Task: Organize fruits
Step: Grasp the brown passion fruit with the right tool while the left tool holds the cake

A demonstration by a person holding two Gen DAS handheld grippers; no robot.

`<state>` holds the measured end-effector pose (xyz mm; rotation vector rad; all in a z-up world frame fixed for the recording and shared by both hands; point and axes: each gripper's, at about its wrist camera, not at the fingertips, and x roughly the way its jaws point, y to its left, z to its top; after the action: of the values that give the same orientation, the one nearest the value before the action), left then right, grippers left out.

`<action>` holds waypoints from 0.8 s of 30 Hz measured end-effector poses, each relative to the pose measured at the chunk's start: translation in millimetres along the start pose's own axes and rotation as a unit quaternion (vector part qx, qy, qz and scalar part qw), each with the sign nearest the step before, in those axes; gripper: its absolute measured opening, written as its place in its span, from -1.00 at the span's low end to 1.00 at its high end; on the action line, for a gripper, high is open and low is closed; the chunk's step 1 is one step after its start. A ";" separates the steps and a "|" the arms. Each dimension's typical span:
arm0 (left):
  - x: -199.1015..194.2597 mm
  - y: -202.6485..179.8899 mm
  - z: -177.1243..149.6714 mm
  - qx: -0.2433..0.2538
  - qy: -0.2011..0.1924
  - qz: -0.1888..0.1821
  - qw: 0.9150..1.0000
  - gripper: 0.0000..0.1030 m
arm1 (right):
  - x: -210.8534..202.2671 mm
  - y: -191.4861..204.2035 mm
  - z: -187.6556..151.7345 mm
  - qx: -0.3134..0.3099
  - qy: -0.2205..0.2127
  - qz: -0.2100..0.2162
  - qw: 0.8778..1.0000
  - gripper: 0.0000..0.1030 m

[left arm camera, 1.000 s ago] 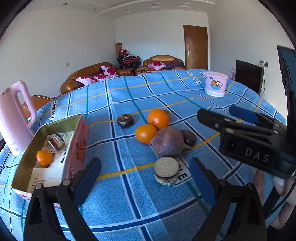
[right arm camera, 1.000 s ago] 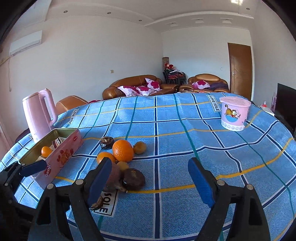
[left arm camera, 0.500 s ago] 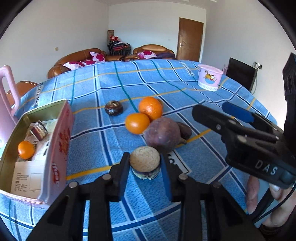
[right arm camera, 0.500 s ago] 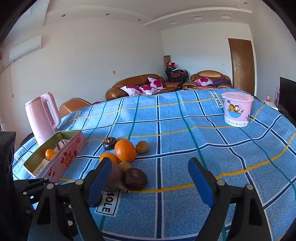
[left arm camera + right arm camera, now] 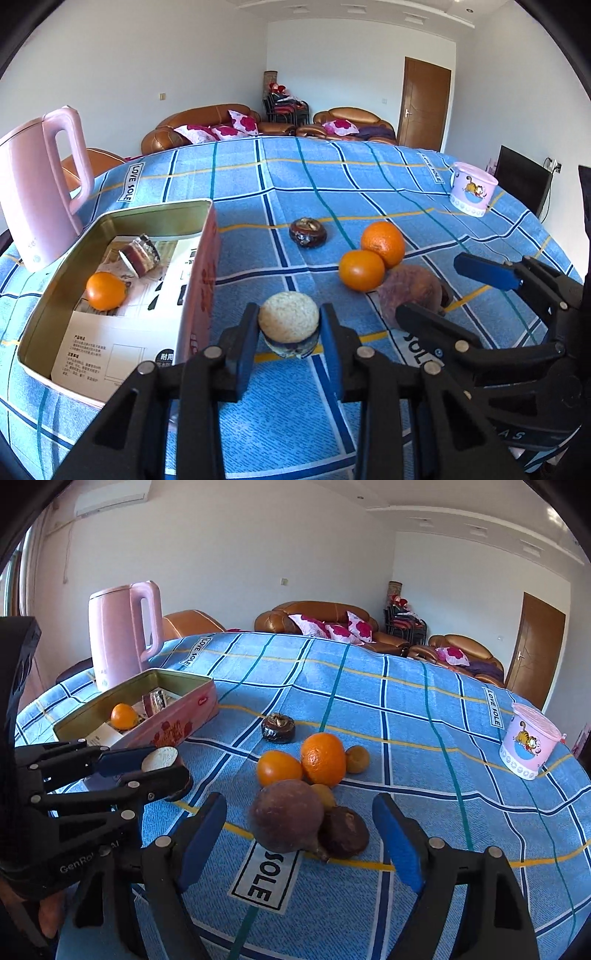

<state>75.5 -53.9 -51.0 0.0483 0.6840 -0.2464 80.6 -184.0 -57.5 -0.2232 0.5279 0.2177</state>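
My left gripper (image 5: 289, 332) is shut on a round beige-topped fruit (image 5: 289, 322) and holds it just above the cloth, right of the pink tin (image 5: 201, 266). The tin holds an orange (image 5: 105, 290) and a wrapped piece (image 5: 140, 254). Two oranges (image 5: 382, 243) (image 5: 361, 270), a dark purple fruit (image 5: 410, 291) and a dark brown round fruit (image 5: 307, 232) lie on the cloth. My right gripper (image 5: 300, 836) is open, its jaws either side of the purple fruit (image 5: 286, 819), with a brown fruit (image 5: 343, 831) beside it. The left gripper also shows in the right wrist view (image 5: 147, 766).
A pink kettle (image 5: 37, 192) stands behind the tin at the left. A pink cartoon cup (image 5: 472, 192) stands at the far right of the blue checked tablecloth (image 5: 258, 184). Two small yellow-brown fruits (image 5: 356, 759) lie by the oranges. Sofas stand beyond the table.
My left gripper closed on the beige-topped fruit and lifted it toward the tin. My right gripper moved forward and down around the purple fruit, still open.
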 end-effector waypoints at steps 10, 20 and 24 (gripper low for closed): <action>-0.9 10.6 -0.5 -0.026 -0.001 -0.013 1.000 -0.32 | 20.1 6.4 -0.7 -0.013 0.056 0.008 0.998 0.29; -6.5 13.9 -1.5 -0.033 -0.019 -0.016 0.999 -0.33 | 11.0 7.0 0.1 -0.017 0.035 0.018 0.999 -0.03; -8.4 13.2 -1.7 -0.032 -0.025 -0.015 0.999 -0.33 | 5.2 5.8 -0.2 -0.012 0.016 0.023 1.000 -0.03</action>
<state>71.4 -39.2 -47.5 -0.0284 0.6423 -0.2539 83.4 -177.8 -61.2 -0.2387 0.5636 0.2657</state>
